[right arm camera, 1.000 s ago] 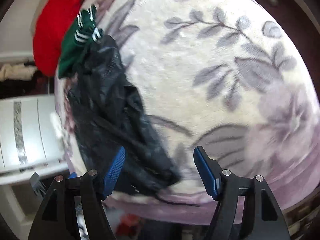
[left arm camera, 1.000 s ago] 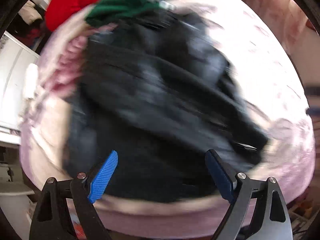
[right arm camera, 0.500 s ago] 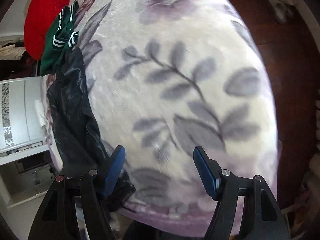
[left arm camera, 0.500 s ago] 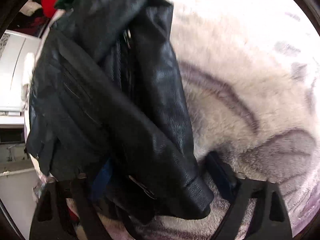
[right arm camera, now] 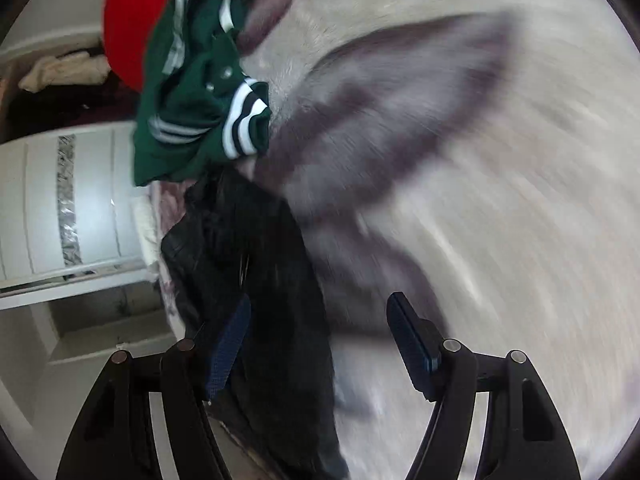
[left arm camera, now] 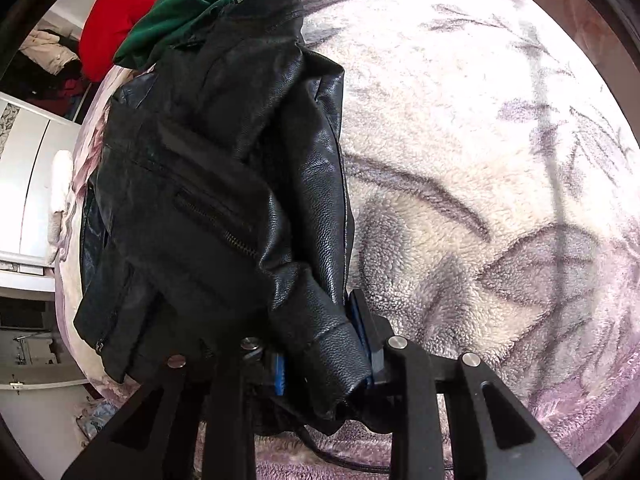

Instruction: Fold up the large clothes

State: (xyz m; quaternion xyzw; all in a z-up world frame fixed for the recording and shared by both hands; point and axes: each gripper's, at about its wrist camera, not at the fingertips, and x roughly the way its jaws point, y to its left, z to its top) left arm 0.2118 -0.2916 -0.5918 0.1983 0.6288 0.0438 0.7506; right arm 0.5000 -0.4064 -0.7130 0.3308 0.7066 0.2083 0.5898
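Note:
A black leather jacket (left arm camera: pixel 224 200) lies crumpled on a cream and purple floral blanket (left arm camera: pixel 480 160). My left gripper (left arm camera: pixel 320 352) is shut on the jacket's sleeve cuff (left arm camera: pixel 340 360), which is pinched between the blue pads. In the right wrist view the jacket (right arm camera: pixel 256 280) lies at the lower left, blurred by motion. My right gripper (right arm camera: pixel 320 344) is open and empty, with its left pad over the jacket's edge.
A green varsity jacket with white stripes (right arm camera: pixel 200 100) and a red garment (right arm camera: pixel 136 12) lie on the blanket (right arm camera: pixel 500 200) beyond the black jacket. White furniture (right arm camera: pixel 60 208) stands left of the bed. The bed edge is close at the lower left.
My left gripper has closed on the jacket's sleeve cuff; it was open a second ago. My right gripper has swung left toward the jacket and stays open.

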